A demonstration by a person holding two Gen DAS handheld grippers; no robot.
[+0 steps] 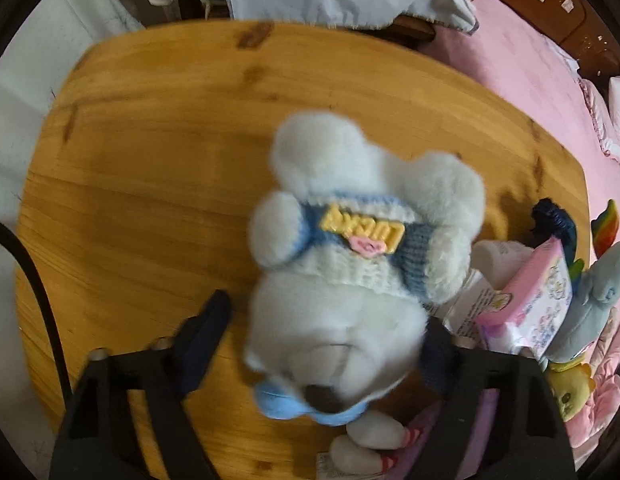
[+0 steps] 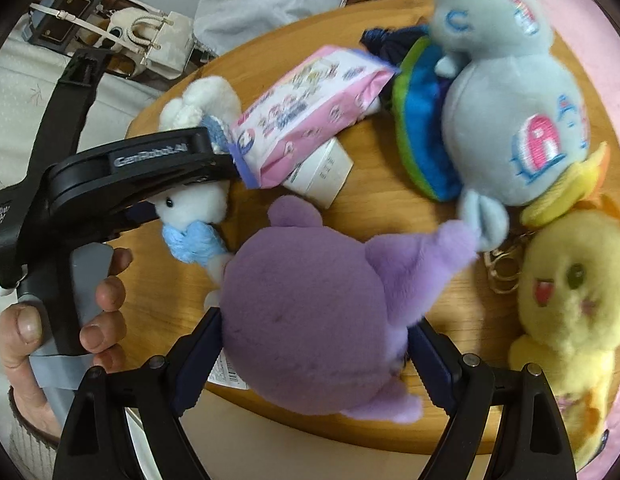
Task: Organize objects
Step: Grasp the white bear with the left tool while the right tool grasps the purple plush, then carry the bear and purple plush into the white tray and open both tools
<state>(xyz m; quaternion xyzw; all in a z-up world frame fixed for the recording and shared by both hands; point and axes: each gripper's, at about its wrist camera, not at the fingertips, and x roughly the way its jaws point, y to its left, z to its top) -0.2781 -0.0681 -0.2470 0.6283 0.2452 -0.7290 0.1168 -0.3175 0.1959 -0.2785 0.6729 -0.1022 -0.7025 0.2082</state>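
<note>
1. Nearest the right wrist lens, the right tongs (image 2: pixel 315 354) straddle a round purple plush toy (image 2: pixel 310 320); both dark pads press its sides, grasping it at the near edge of the round wooden bench (image 2: pixel 369 168).
2. Left wrist view: the left tongs (image 1: pixel 321 344) frame a white plush bear in a blue-and-white knitted sweater (image 1: pixel 349 280), upside down, a yellow "LUCKY" badge on its chest. The right finger is against the bear's head, the left finger (image 1: pixel 204 340) stands clear of it, so whether the bear is truly gripped cannot be told. The frame is blurred.
3. Only the right wrist view shows the person's left hand (image 2: pixel 66 320) wrapped around the grey handle of the left tool, whose black body hides most of the bear.
4. Right wrist view also gives the full cluster: a pink printed tissue pack (image 2: pixel 310 112) lying across a white carton (image 2: pixel 321 172), a pale blue plush with embroidered letters (image 2: pixel 505 112) against a rainbow-striped plush (image 2: pixel 421 128), and a yellow plush chick (image 2: pixel 569 308) at the bench's right edge.
5. Left wrist view alone shows the wide bare left part of the bench and a pink bedspread (image 1: pixel 521 68) beyond it.
</note>
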